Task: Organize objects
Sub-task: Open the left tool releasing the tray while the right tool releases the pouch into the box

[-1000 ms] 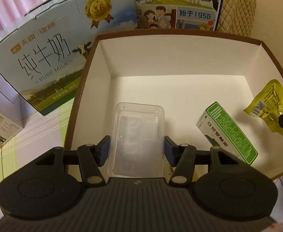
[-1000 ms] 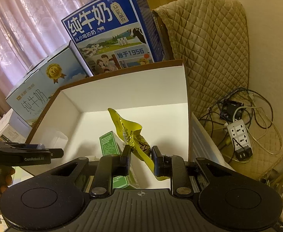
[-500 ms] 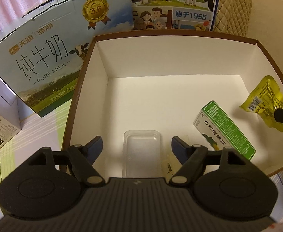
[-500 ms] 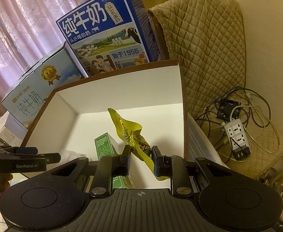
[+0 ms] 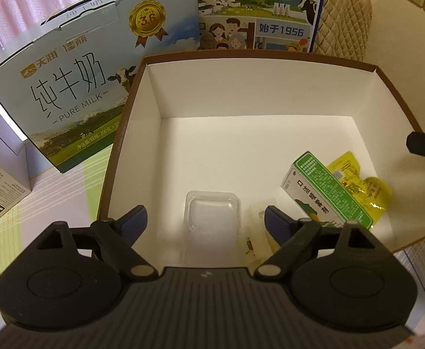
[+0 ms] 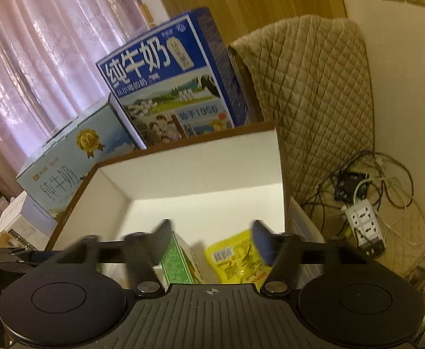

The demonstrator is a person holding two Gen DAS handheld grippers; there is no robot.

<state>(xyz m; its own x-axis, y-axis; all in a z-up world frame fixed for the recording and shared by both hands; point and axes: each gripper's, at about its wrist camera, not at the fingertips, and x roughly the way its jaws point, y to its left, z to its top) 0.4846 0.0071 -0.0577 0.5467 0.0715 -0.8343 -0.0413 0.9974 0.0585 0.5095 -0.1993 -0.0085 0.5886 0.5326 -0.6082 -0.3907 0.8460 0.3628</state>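
Hovering over white box, left gripper and right gripper both spread wide, holding nothing; "PURE MILK" carton at 10 o'clock; "1956" carton at 12.

White box with brown rim; green carton; yellow packet; clear tray; pale-blue milk case; striped green-and-white surface

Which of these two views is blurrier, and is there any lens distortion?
Right wrist view: motion-blurred, smearing the right tongs and the yellow snack pouch. Left wrist view: sharp on the green rectangular carton; fisheye bends the white open box's brown rim.
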